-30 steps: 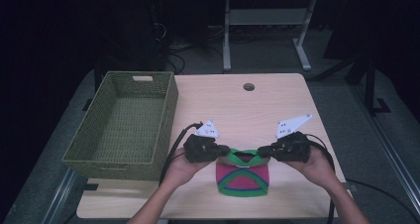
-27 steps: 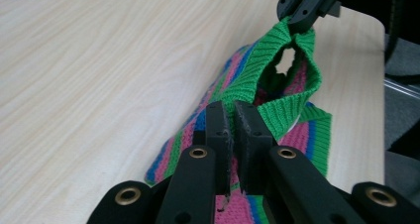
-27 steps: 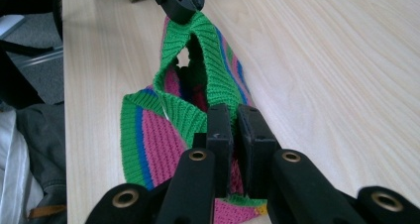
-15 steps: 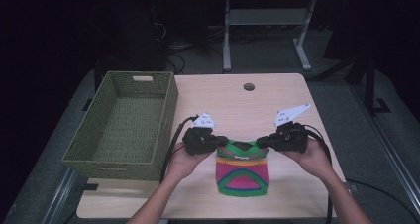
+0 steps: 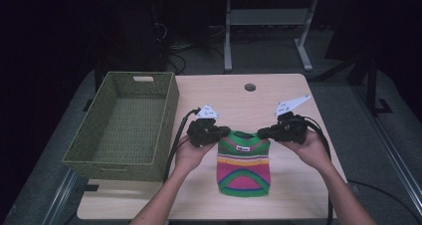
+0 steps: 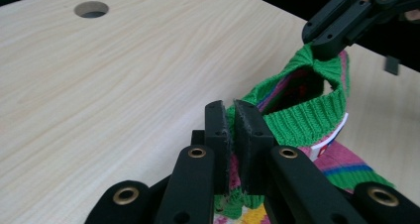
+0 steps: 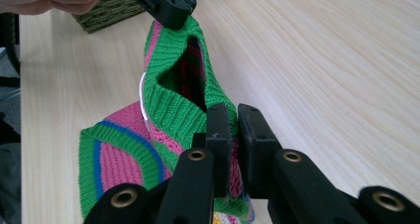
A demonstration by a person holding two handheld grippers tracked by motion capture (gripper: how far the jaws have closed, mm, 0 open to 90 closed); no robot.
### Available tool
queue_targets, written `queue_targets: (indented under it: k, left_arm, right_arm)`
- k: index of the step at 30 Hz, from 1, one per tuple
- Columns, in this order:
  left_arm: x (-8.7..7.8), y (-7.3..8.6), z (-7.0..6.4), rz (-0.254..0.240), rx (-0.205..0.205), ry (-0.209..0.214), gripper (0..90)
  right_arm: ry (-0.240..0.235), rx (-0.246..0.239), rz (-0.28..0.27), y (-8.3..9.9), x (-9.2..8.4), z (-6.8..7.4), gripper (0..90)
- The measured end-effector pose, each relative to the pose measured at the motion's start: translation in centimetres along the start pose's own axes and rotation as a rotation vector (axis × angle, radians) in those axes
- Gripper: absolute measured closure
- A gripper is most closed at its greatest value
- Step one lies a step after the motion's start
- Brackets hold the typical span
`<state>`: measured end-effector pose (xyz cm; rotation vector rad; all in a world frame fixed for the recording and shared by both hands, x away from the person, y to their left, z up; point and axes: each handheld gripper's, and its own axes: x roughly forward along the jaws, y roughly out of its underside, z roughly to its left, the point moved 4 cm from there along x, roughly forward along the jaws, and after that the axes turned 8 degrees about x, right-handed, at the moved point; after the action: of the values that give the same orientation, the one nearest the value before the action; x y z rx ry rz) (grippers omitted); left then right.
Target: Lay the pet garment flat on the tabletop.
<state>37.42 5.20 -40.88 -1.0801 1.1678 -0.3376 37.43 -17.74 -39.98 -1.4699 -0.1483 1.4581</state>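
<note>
A: What has changed since a second ago?

B: Both hands have moved up the counter, away from the person. The left tongs and right tongs now sit farther from the near edge, and the knitted sweater has been drawn along with them, so more of it lies stretched out flat below the collar.

A: And the grip?

B: Each pair of tongs is clenched on the green ribbed collar, one at either shoulder. In the left gripper view the left tongs pinch the knit between their pads, with the right tongs holding the far end of the collar. The right gripper view mirrors it: right tongs on the sweater, left tongs at the far end.

A: Room to move?

B: The sweater lies near the front middle of the counter, its hem close to the near edge. The woven basket stands on the left, just beside the left hand. Beyond the tongs is bare pale wood up to a round hole.

A: Textures?

B: Soft knit, with pink, green, blue and yellow bands and a small white label. The basket is olive wicker, rectangular.
</note>
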Motion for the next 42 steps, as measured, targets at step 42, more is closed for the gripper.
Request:
queue_targets:
  k: [42]
  left_arm:
    - [2.6,1.2,3.2,0.007,-0.129,-0.060,70.3]
  right_arm:
    - [0.079,0.164,0.030,-0.2,2.7,-5.4,64.4]
